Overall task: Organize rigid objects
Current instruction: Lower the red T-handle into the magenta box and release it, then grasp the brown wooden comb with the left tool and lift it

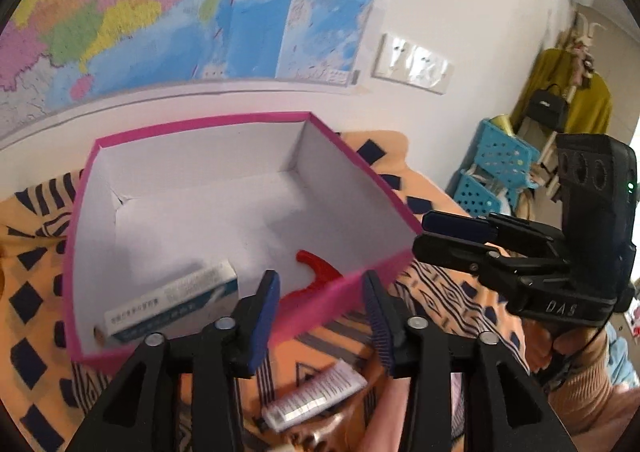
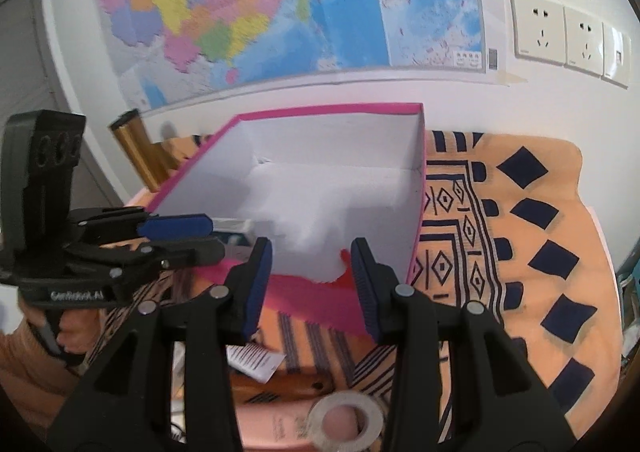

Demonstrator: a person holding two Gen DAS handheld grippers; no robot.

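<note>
So both grippers are hovering at the near wall of the pink box (image 1: 224,119), which sits toward the back edge of the table on an orange patterned cloth (image 2: 532,211). The left gripper (image 1: 320,316) has its jaws spread with nothing between the pads, same deal for the right gripper (image 2: 312,284), parted and empty. Inside the box, a white and blue carton (image 1: 172,300) lies in the near left corner, and a red plastic piece (image 1: 316,272) sits against the near wall. Outside it, near the table's front edge, there's a white tube (image 1: 312,396), a roll of tape (image 2: 346,422), and what might be a printed label (image 2: 252,364), too blurry to say.
</note>
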